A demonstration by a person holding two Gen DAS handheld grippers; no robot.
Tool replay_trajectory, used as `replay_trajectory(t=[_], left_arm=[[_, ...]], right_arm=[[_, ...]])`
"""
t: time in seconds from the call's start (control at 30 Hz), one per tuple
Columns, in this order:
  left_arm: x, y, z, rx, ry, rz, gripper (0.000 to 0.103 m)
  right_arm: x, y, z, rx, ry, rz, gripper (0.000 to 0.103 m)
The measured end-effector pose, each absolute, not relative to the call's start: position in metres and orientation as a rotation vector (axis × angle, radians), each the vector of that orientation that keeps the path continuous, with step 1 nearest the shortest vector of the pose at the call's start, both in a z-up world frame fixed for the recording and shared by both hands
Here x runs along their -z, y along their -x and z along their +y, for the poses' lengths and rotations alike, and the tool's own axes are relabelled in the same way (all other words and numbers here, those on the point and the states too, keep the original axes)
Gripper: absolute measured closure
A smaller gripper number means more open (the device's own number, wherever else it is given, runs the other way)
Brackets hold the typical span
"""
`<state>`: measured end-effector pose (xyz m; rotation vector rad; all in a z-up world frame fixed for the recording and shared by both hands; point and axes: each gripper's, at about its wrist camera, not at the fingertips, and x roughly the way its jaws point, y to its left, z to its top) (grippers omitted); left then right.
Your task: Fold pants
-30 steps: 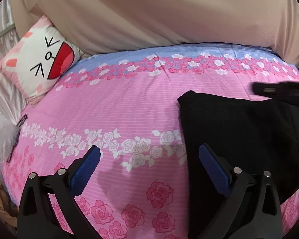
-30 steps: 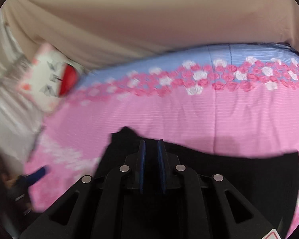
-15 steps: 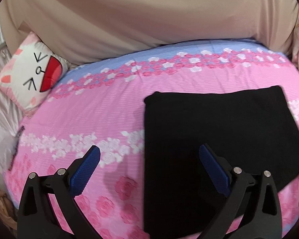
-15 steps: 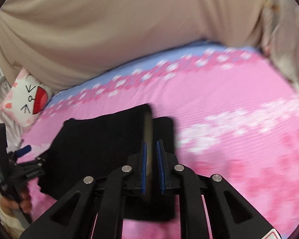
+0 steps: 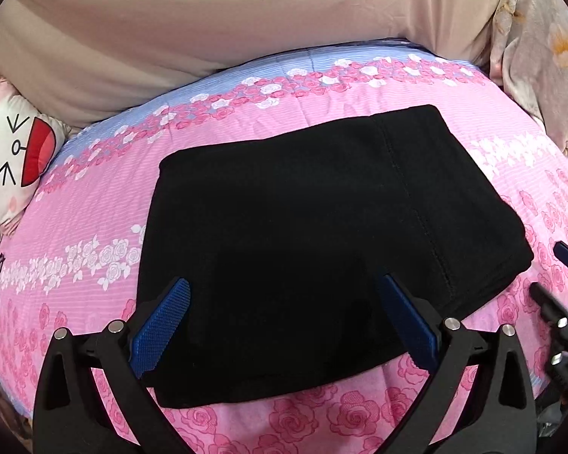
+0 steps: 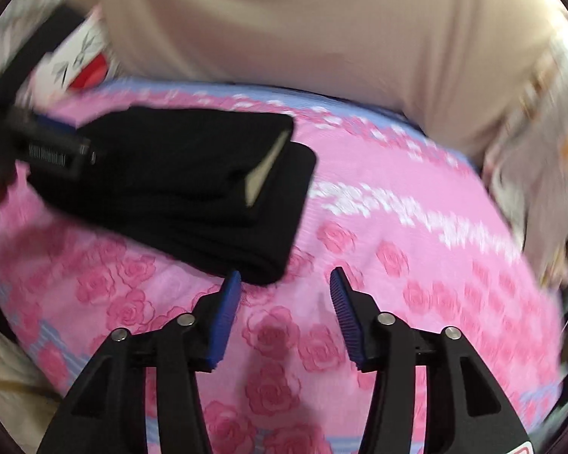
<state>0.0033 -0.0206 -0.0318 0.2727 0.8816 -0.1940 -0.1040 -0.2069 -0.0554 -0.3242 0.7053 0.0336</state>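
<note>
**Folded black pants on a rose-print bed, both tongs released**

Black pants (image 5: 322,234) lie folded into a thick rectangular stack on a bed (image 5: 94,227) covered in pink sheeting with rose print and a blue band along the far edge. A pale tag (image 6: 263,174) pokes out between the folded layers. The left tongs (image 5: 284,325) hang spread wide over the near edge of the stack, gripping nothing. The right tongs (image 6: 284,314) sit just off the stack's corner above bare pink sheet; their jaws have just been opening, with no cloth between them. A cartoon-face pillow (image 5: 15,151) rests at the bed's far left, against a beige curtain (image 5: 246,30).
</note>
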Motion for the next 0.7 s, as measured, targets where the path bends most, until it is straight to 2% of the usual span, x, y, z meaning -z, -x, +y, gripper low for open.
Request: replay_trajectory(t=[0.1,0.13,0.17,0.23,0.33,0.37,0.43,0.53,0.57,0.63,0.67,0.7], left_arm=[[0.036,-0.001,-0.019,0.171,-0.294,0.885,0.005],[0.038,0.001,-0.019,0.159,-0.306,0.885,0.005],[0.038,0.002,-0.018,0.146,-0.315,0.882,0.005],[0.039,0.002,-0.015,0.126,-0.322,0.877,0.005],[0.041,0.001,-0.01,0.108,-0.315,0.881,0.005],[0.042,0.001,-0.008,0.106,-0.311,0.882,0.005],[0.045,0.0,-0.005,0.096,-0.306,0.885,0.005],[0.047,-0.002,-0.005,0.1,-0.309,0.873,0.005],[0.046,-0.002,-0.006,0.102,-0.314,0.873,0.005],[0.043,-0.004,-0.008,0.11,-0.309,0.875,0.005],[0.042,-0.006,-0.007,0.11,-0.298,0.878,0.005],[0.042,-0.007,-0.008,0.109,-0.293,0.88,0.005]], right_arm=[[0.076,0.091,-0.189,-0.046,0.493,0.733,0.053],[0.077,0.09,-0.184,-0.046,0.526,0.723,0.056],[0.074,0.087,-0.182,-0.054,0.532,0.707,0.061],[0.061,0.084,-0.188,-0.04,0.465,0.706,0.085],[0.047,0.084,-0.228,0.005,0.18,0.733,0.092],[0.052,0.089,-0.249,0.118,0.109,0.753,0.103],[0.069,0.096,-0.291,0.257,0.014,0.817,0.103],[0.053,0.117,-0.335,0.201,-0.273,0.787,0.102],[0.036,0.123,-0.336,0.165,-0.308,0.733,0.092],[0.015,0.12,-0.33,0.061,-0.359,0.71,0.087],[0.009,0.114,-0.323,-0.002,-0.39,0.715,0.07],[0.003,0.103,-0.316,-0.084,-0.436,0.713,0.06]])
